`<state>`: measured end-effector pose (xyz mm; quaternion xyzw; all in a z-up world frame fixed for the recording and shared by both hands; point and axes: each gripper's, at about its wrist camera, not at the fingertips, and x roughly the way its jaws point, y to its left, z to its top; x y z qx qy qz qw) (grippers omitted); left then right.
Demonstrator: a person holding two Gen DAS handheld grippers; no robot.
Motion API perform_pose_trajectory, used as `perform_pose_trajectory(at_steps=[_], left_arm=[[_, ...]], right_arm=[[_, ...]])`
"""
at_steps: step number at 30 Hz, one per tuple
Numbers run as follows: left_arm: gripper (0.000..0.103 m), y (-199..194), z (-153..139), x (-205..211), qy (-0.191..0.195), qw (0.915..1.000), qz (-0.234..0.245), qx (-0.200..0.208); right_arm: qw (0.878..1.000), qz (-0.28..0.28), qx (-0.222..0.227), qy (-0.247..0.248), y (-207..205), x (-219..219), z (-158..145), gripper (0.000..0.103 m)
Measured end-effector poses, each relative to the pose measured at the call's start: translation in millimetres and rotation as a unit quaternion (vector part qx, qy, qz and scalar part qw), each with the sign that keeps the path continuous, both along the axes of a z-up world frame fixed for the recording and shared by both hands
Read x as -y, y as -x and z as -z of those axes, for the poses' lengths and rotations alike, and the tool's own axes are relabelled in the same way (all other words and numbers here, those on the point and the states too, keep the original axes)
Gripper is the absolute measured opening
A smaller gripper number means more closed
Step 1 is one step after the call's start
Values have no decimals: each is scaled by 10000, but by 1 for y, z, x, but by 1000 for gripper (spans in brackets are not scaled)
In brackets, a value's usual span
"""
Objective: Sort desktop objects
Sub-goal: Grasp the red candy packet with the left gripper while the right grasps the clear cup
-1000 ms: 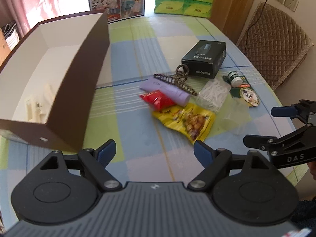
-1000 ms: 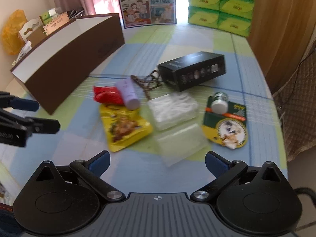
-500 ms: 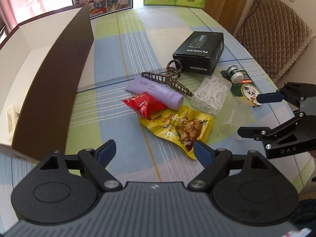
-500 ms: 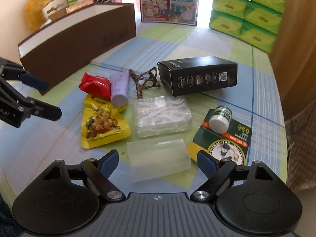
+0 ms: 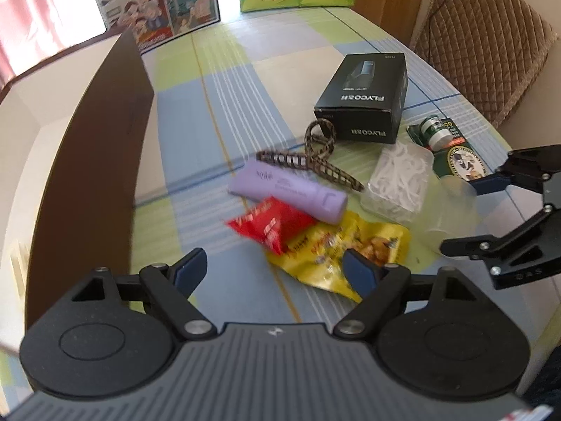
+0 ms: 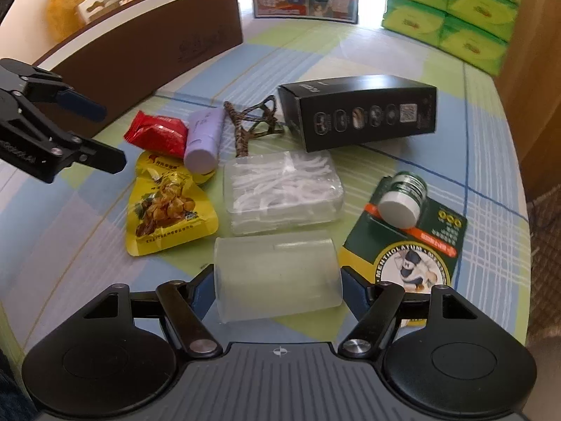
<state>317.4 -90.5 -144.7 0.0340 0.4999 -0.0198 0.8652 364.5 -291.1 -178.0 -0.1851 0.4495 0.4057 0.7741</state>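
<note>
Loose objects lie on the checked tablecloth: a red snack packet [image 5: 270, 222], a yellow snack bag [image 5: 336, 252], a purple tube [image 5: 287, 194], a brown hair claw [image 5: 315, 161], a clear box of floss picks [image 6: 282, 189], a frosted clear box [image 6: 277, 273], a black carton [image 6: 361, 115] and a small green jar [image 6: 403, 200] on a green card [image 6: 410, 256]. My left gripper [image 5: 275, 268] is open, just short of the two snack packets. My right gripper [image 6: 277, 289] is open, with a finger on each side of the frosted box.
A long brown box with a white inside [image 5: 101, 133] stands open along the left of the table. A picture carton [image 5: 157, 3] and green tissue packs [image 6: 452, 10] stand at the far end. A padded chair [image 5: 487, 45] is at the right.
Both grippers have moved forward toward the pile. The right gripper's fingers have come around the frosted box. The left gripper has swung right, away from the brown box.
</note>
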Motion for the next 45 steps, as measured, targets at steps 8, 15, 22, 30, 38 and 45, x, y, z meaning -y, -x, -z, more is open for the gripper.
perform_pose_trajectory(at_steps=[8,15,22,30,38,45], left_arm=[[69,-28,10,-3,-216,9978,629,-12],[41,-44,31,-2,-225,9935,1085,-270],[25,-33,38,-11,-30,9958,841,-357],[25,4,40,-33,123,9986,29,-509],[32,9,43,-40,173,9984,-384,-381],[23,12,43,-37,175,9983,-442,-328]], right_arm=[[9972,686,-89,-300,-7,12,-20,70],[9967,772,-210,-122,0,15,-8,70],[9961,820,-319,-27,8,20,0,70],[9977,644,-178,120,12,12,1,70],[9977,621,-46,269,10,-4,3,73],[9969,729,143,260,11,-13,3,69]])
